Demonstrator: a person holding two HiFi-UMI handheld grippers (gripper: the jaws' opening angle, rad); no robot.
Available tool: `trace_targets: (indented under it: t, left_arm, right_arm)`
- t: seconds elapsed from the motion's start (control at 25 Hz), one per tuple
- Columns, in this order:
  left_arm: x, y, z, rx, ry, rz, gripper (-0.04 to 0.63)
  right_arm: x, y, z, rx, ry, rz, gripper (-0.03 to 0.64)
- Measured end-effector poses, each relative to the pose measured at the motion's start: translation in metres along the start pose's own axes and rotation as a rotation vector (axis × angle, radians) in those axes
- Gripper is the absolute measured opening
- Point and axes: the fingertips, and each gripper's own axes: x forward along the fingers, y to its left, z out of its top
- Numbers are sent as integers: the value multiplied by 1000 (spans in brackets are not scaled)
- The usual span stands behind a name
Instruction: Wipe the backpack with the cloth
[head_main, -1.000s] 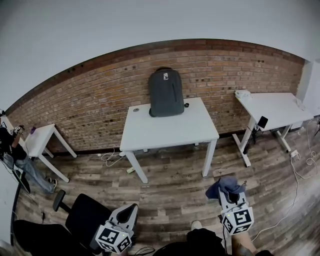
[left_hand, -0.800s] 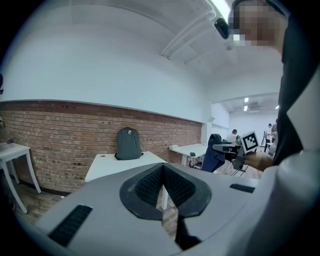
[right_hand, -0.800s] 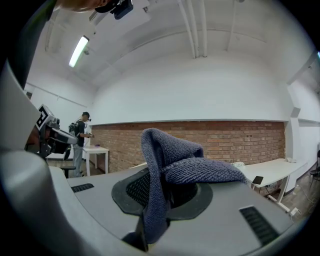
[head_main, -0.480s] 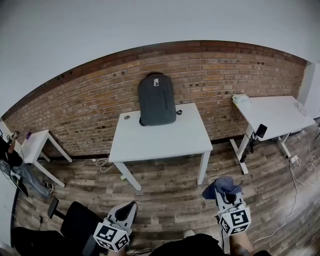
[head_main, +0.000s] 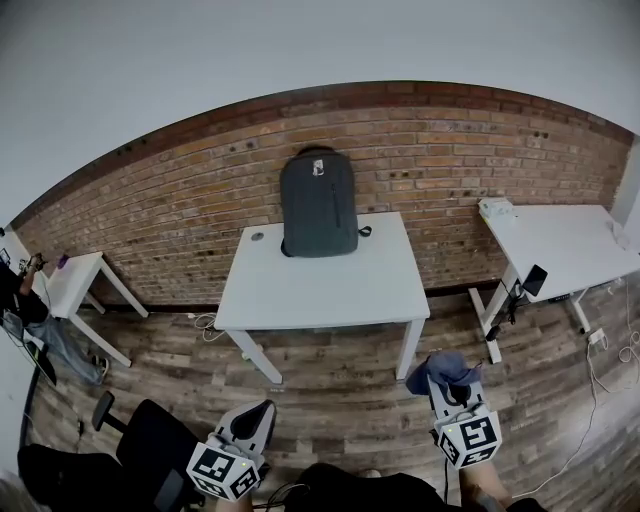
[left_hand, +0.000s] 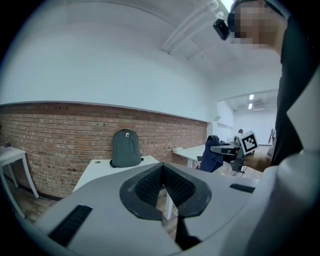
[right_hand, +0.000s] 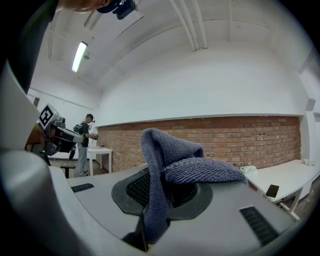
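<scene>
Brick wall behind backpack; cloth clamped, partly hiding right gripper fingers.

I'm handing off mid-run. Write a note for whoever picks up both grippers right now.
Left gripper: jaws shut, empty.
Right gripper: jaws shut on the blue cloth.
The backpack stands upright at the back edge of the white table, against the brick wall, well ahead of both grippers.
Done: cloth is in hand.
Left: go up to the table and wipe the backpack; no wiping has begun.

Grey backpack upright against brick wall; blue cloth crumpled between jaws
</scene>
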Motion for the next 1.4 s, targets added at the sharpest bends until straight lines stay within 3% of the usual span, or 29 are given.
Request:
trace_targets:
  t: [0.32, 0.84, 1.4]
  left_arm:
    - [22, 21, -2, -18, 12, 21, -6]
    - [84, 51, 0, -14, 12, -40, -6]
    - [144, 147, 3, -33, 32, -52, -6]
  right_arm:
    - [34, 5, -4, -14, 25, 57, 64]
    - [76, -21, -20, -26, 77, 21, 64]
    - [182, -21, -19, -26, 106, 0, 64]
